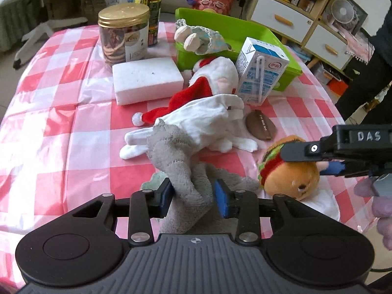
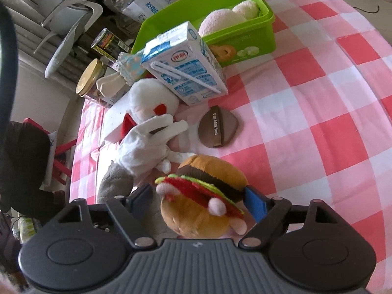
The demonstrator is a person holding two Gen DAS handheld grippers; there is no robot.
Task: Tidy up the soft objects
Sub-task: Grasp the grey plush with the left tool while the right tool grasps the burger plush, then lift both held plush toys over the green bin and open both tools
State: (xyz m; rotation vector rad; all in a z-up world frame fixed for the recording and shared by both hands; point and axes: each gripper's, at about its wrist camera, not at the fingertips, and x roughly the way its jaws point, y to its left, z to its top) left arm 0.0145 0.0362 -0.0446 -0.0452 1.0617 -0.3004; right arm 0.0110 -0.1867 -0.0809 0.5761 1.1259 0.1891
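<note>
My left gripper (image 1: 192,197) straddles the grey towel (image 1: 181,171), jaws apart: the left pad touches cloth, the right stands clear, so nothing is clenched. White gloves (image 1: 208,120) drape over its far end, which would drag along. My right gripper (image 2: 198,201) brackets the hamburger plush (image 2: 205,196), unpinched. The green bin (image 2: 245,41) lies beyond the milk carton (image 2: 186,66); open checked tablecloth (image 2: 318,122) to the right offers the clearer path.

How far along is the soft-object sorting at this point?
Early. Done: a pale plush lies in the green bin. In hand: the grey cloth sits between the left claw pads, the burger plush between the right claw pads. Left: white gloves and the Santa plush on the table.
</note>
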